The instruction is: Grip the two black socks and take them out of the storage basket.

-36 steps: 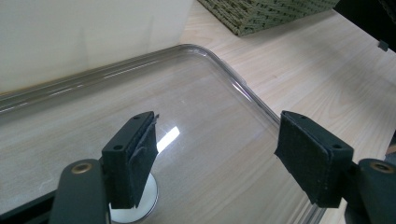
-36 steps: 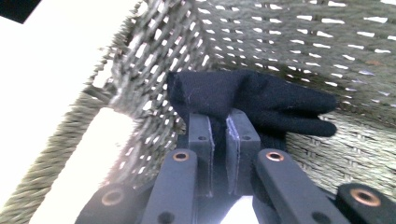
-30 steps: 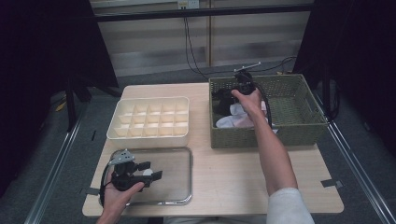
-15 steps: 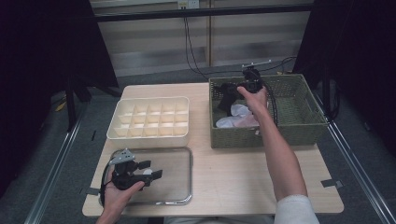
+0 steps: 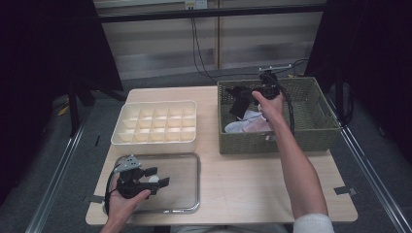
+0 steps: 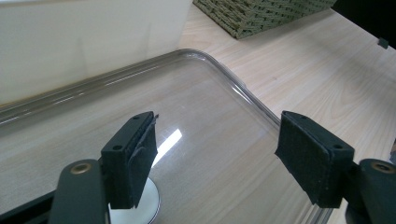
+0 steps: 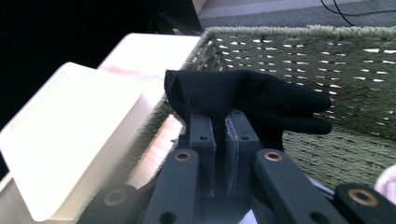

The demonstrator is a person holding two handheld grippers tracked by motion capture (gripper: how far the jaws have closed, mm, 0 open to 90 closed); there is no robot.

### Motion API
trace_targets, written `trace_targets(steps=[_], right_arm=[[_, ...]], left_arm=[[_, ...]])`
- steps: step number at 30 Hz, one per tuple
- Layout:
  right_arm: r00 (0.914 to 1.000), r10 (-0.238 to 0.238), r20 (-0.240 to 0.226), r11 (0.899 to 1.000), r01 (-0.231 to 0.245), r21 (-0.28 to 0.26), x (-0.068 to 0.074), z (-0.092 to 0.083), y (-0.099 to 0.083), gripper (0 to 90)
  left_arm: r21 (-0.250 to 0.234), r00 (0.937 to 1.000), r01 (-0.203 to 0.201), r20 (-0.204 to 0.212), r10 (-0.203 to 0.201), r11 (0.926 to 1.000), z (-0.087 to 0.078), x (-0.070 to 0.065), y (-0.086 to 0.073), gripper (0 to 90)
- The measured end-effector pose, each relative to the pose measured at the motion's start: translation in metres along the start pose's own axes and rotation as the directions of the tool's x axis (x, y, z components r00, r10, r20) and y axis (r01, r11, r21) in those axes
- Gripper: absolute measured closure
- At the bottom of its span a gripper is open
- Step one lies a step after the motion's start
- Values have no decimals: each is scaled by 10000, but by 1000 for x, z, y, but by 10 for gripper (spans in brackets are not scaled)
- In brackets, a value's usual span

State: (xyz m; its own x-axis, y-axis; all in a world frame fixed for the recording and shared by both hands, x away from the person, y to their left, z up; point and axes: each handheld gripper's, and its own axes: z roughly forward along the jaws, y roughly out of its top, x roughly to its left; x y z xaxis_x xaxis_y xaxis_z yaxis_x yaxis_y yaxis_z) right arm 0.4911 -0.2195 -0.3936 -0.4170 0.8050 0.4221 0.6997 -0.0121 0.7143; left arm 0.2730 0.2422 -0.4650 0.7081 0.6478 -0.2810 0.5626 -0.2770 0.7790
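My right gripper [image 5: 247,95] is shut on a black piece of cloth [image 5: 239,104] and holds it above the left part of the green woven basket [image 5: 311,132]. In the right gripper view the black cloth [image 7: 243,95] bunches over the closed fingertips of the gripper [image 7: 219,122], with the basket wall [image 7: 355,70] behind. My left gripper [image 5: 158,177] rests low over a clear tray [image 5: 187,196] at the near left, jaws wide apart. In the left gripper view this gripper [image 6: 215,149] has nothing between its pads, and a small white round thing [image 6: 150,201] lies under the left jaw.
A cream box with several compartments [image 5: 155,124] stands behind the tray, left of the basket. Pale clothes [image 5: 250,125] lie inside the basket. Bare wooden table [image 5: 252,189] stretches between tray and basket. Cables hang at the far side.
My right gripper has risen and moved toward the basket's far side, lifting the black cloth clear of the pale clothes. The left gripper has stayed where it was.
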Motion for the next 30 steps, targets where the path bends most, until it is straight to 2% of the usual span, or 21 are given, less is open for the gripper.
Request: trace_targets(steps=[4, 12, 18, 30], right_arm=[[9999, -101, -73, 9999, 100, -103, 3, -5, -2, 830], [9992, -223, -343, 9976, 200, -665, 15, -28, -4, 830], [9988, -287, -397, 9954, 250, -920, 17, -39, -7, 831], [9978, -77, -656, 9937, 3, -1125, 29, -52, -16, 833]], left_arm=[[10, 10000, -25, 6, 25, 10000, 1, -1, 1, 283], [-17, 9998, -177, -42, 177, 9998, -1, -2, 1, 281], [17, 9996, -263, 54, 263, 9997, 0, -4, 0, 278], [183, 9994, -352, 70, 351, 9992, 3, -7, 0, 272]])
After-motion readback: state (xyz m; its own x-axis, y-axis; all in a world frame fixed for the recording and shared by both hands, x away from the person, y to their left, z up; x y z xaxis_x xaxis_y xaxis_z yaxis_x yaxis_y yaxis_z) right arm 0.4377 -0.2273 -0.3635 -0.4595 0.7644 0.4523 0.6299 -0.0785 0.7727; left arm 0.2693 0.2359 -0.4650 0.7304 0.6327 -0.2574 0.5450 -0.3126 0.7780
